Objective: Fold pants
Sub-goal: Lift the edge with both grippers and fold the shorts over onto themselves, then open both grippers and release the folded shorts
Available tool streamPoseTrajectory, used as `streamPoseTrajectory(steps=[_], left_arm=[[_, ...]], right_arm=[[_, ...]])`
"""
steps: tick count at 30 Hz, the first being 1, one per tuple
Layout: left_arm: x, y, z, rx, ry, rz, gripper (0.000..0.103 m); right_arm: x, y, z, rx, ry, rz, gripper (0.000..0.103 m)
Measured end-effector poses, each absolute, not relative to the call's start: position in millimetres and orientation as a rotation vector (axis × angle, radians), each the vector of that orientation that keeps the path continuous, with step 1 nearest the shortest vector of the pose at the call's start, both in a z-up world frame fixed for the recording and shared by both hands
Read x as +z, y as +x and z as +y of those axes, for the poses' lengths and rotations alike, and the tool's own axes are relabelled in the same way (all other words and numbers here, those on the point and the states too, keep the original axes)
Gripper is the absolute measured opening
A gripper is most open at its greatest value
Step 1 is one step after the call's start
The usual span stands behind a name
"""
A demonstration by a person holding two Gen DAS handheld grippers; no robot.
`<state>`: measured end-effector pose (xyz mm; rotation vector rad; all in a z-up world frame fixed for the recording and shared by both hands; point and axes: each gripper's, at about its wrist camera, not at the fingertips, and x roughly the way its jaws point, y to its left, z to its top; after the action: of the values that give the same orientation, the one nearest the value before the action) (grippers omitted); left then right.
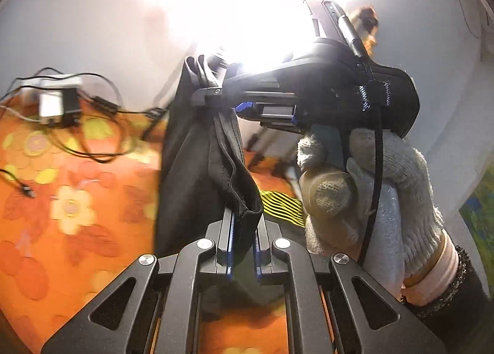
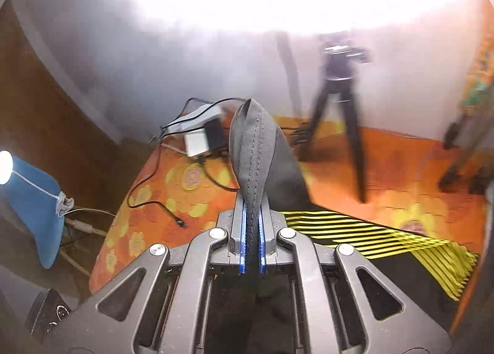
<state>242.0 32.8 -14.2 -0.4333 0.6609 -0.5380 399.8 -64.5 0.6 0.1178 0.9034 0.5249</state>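
The dark grey pants (image 1: 197, 150) hang lifted in the air above the orange flowered surface (image 1: 71, 199). My left gripper (image 1: 244, 230) is shut on a stitched hem of the pants. The right gripper shows in the left wrist view (image 1: 216, 94), held by a gloved hand (image 1: 386, 187), and pinches the cloth higher up. In the right wrist view my right gripper (image 2: 253, 230) is shut on a seamed fold of the pants (image 2: 254, 150), which rises up from the jaws.
A power strip with adapters and black cables (image 1: 58, 103) lies on the orange surface, also in the right wrist view (image 2: 200, 134). A yellow-and-black striped cloth (image 2: 370, 236) lies below. A black tripod (image 2: 339, 100) stands by the wall. A blue chair (image 2: 34, 199) is at left.
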Motion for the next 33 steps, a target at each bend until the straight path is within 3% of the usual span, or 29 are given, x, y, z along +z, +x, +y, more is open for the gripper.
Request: streamPoseTrajectory(steps=[14, 33], left_arm=[[-28.8, 255.5, -65.6, -0.66, -0.375, 0.719, 0.008], [-87.9, 280.3, -141.6, -0.699, -0.316, 0.87, 0.008]], right_arm=[[-0.4, 387.5, -196.6, 0.402, 0.145, 0.9, 0.006], [-101.4, 394.6, -292.5, 0.257, 0.176, 1.039, 0.007]])
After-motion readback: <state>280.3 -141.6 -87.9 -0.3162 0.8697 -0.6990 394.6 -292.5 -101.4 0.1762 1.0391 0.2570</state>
